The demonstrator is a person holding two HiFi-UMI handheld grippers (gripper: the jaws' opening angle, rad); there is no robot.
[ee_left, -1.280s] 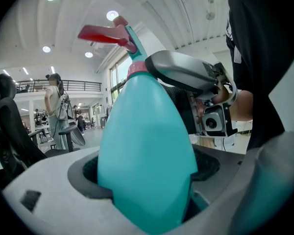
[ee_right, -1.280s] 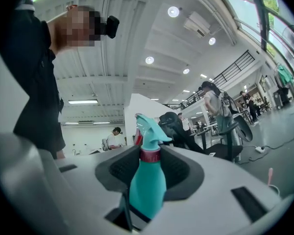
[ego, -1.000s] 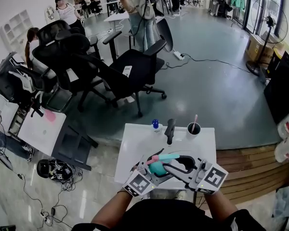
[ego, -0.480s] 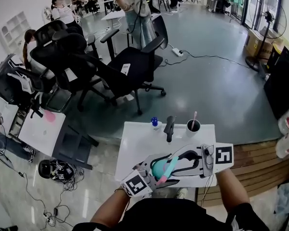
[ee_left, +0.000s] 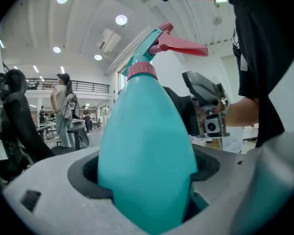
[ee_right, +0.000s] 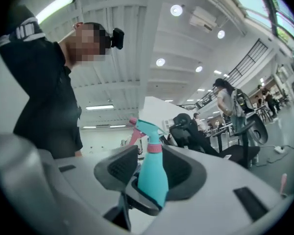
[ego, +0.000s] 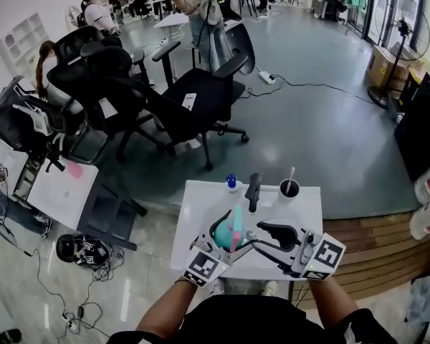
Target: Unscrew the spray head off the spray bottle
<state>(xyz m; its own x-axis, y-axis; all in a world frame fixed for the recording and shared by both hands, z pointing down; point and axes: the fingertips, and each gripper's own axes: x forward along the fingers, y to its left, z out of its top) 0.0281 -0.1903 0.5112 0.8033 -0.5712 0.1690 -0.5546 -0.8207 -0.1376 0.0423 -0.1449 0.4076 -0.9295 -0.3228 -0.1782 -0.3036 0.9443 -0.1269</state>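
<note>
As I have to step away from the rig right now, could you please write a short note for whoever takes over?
Left gripper: shut on the body of the teal spray bottle, held over the white table.
Right gripper: open, its jaws have just been opening; the bottle shows between them, but the pads do not press on it.
Done: bottle is held. The spray head sits on the neck by its pink collar; whether it is loosened cannot be told.
Left: close the right gripper on the head and twist it off.
</note>
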